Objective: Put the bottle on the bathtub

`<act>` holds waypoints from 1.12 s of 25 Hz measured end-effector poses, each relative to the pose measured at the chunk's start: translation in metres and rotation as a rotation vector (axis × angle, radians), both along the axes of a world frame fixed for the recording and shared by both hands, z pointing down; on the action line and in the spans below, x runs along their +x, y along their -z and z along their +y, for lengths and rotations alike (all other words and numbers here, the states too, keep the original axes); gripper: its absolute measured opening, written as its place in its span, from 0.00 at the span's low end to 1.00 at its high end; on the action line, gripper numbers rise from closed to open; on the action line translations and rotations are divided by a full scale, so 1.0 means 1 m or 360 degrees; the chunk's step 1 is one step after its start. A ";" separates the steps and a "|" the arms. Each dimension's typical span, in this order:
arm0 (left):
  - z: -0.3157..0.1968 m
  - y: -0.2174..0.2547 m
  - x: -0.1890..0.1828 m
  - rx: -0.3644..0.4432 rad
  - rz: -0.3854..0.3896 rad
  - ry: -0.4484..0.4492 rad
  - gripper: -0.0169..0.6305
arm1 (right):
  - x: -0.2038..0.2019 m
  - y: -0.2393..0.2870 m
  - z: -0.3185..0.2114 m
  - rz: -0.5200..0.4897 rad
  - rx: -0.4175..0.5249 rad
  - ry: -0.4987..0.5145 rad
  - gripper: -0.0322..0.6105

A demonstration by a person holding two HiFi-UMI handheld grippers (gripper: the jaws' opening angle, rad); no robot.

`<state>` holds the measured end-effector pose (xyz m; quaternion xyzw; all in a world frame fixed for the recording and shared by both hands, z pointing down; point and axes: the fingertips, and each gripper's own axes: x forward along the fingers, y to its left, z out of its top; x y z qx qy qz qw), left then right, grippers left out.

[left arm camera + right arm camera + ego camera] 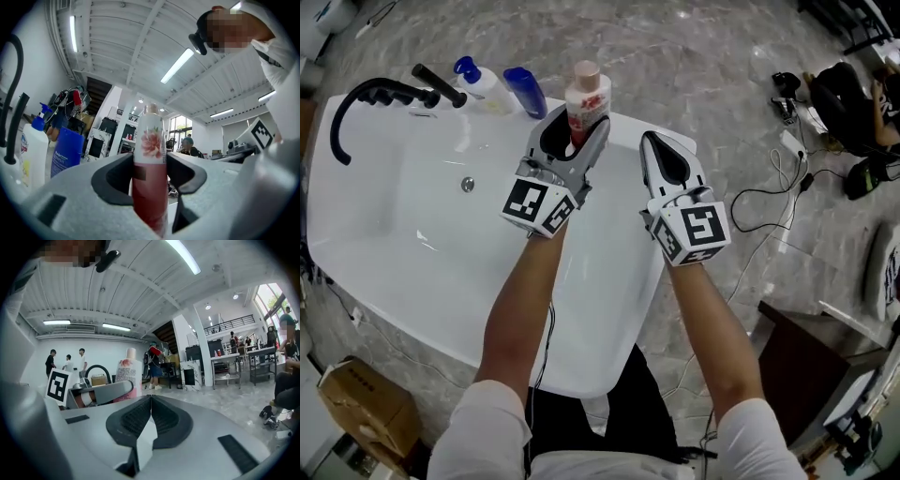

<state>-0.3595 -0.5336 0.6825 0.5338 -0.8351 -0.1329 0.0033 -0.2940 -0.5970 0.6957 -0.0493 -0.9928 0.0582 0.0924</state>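
Observation:
A red and white bottle with a flower print and a beige cap (pixel 586 98) (pixel 150 173) (pixel 127 376) stands upright between the jaws of my left gripper (pixel 579 131) (pixel 150 187), which is shut on its body. The gripper holds it over the far rim of the white bathtub (pixel 412 234). My right gripper (pixel 667 161) (pixel 150 413) is beside it to the right, over the tub's right rim, shut with nothing between its jaws.
A white pump bottle (pixel 483 86) (pixel 32 150) and a blue bottle (pixel 525 92) (pixel 65 152) stand on the tub's far rim, left of the held bottle. A black faucet (pixel 370 98) arches at the far left. Cables and bags (pixel 848 112) lie on the marble floor at right.

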 end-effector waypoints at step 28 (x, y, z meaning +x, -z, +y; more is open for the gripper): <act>-0.048 -0.062 -0.037 -0.0036 -0.0251 0.0060 0.37 | -0.019 -0.070 -0.026 0.0121 -0.0053 0.0002 0.07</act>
